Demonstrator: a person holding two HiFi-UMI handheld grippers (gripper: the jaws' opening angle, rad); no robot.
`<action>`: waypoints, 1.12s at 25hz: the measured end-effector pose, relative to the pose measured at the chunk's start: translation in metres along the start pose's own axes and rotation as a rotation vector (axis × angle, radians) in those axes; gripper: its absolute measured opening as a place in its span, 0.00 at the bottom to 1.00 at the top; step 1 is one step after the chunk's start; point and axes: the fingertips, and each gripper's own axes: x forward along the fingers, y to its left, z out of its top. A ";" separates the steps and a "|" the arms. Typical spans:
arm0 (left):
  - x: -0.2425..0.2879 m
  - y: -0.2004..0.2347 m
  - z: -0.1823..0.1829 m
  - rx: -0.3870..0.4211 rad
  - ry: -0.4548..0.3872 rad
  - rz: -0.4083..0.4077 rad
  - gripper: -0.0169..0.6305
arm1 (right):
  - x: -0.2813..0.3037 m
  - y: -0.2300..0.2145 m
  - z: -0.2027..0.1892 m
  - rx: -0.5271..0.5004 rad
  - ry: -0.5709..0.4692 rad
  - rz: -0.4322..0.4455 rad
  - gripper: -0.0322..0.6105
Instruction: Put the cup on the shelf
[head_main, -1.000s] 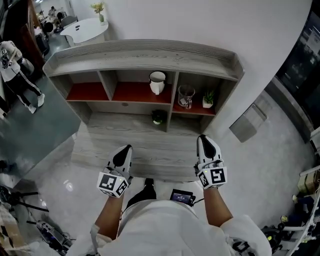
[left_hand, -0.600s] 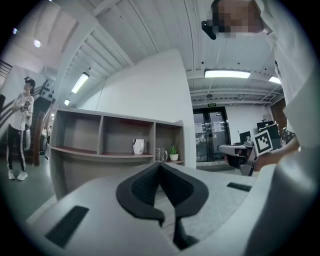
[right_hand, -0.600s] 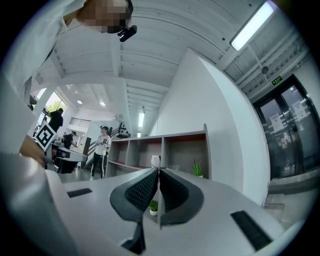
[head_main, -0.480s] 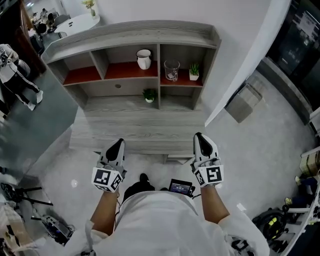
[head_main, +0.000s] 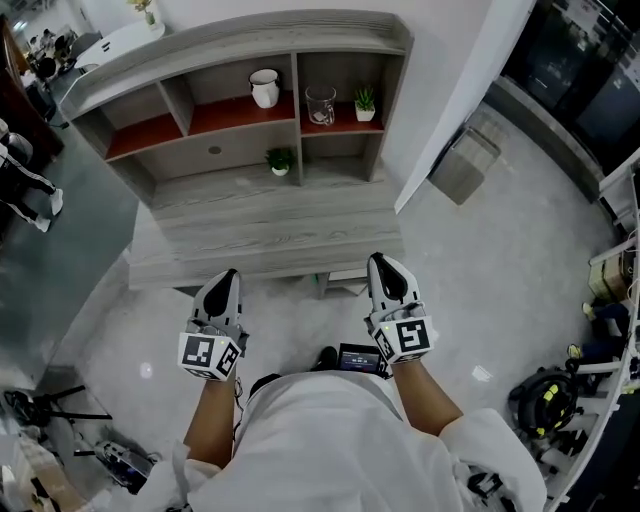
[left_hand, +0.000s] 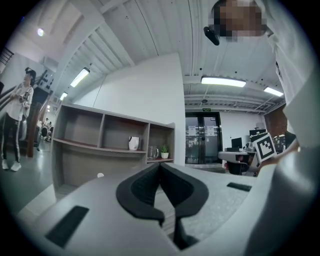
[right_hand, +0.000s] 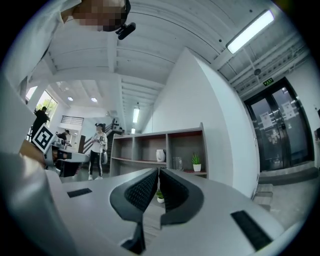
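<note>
Both tongs are pressed together and empty, left gripper (head_main: 226, 283) and right gripper (head_main: 386, 272) well short of the shelf (head_main: 230, 40). At twelve o'clock the white cup (head_main: 264, 87) stands on its red board, the glass cup (head_main: 320, 104) at its three o'clock. Placement looks done; the next move needs no grip.

Bright, even light from ceiling strip lamps (left_hand: 223, 81); both gripper views curve strongly toward dark corners, foreground soft.
</note>
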 end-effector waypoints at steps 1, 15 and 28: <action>-0.005 -0.001 0.000 -0.008 -0.002 -0.011 0.04 | -0.003 0.010 0.002 0.005 0.003 0.016 0.11; -0.118 0.008 -0.017 -0.021 0.022 -0.076 0.04 | -0.063 0.120 -0.002 0.000 0.010 -0.015 0.11; -0.156 0.011 -0.023 -0.029 0.010 -0.122 0.04 | -0.101 0.149 -0.006 -0.027 0.037 -0.066 0.11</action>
